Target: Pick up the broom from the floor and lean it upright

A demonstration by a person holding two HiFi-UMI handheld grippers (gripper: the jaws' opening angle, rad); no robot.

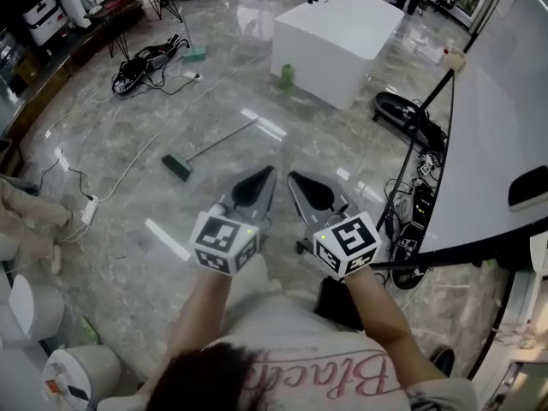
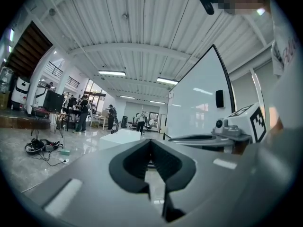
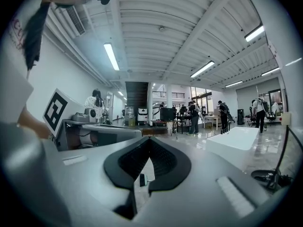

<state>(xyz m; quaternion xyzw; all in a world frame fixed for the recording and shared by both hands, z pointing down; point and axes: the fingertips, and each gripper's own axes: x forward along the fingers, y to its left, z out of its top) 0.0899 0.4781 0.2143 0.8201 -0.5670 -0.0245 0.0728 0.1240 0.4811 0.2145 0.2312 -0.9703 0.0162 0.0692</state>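
The broom (image 1: 210, 148) lies flat on the glossy grey floor, its green head (image 1: 177, 166) at the near left and its thin handle slanting up and right. Both grippers are held level in front of the person, side by side and well above the floor, to the right of the broom and apart from it. My left gripper (image 1: 271, 169) is shut with nothing between its jaws; its own view shows the dark pads (image 2: 142, 157) meeting at the tip. My right gripper (image 1: 291, 175) is likewise shut and empty, its pads (image 3: 163, 162) closed together.
A white block (image 1: 338, 28) stands ahead with a green bottle (image 1: 286, 77) at its foot. A large white board (image 1: 497, 144) on a black stand runs along the right. Cables (image 1: 150, 58) and a power strip (image 1: 88, 210) lie at the left. People stand far off.
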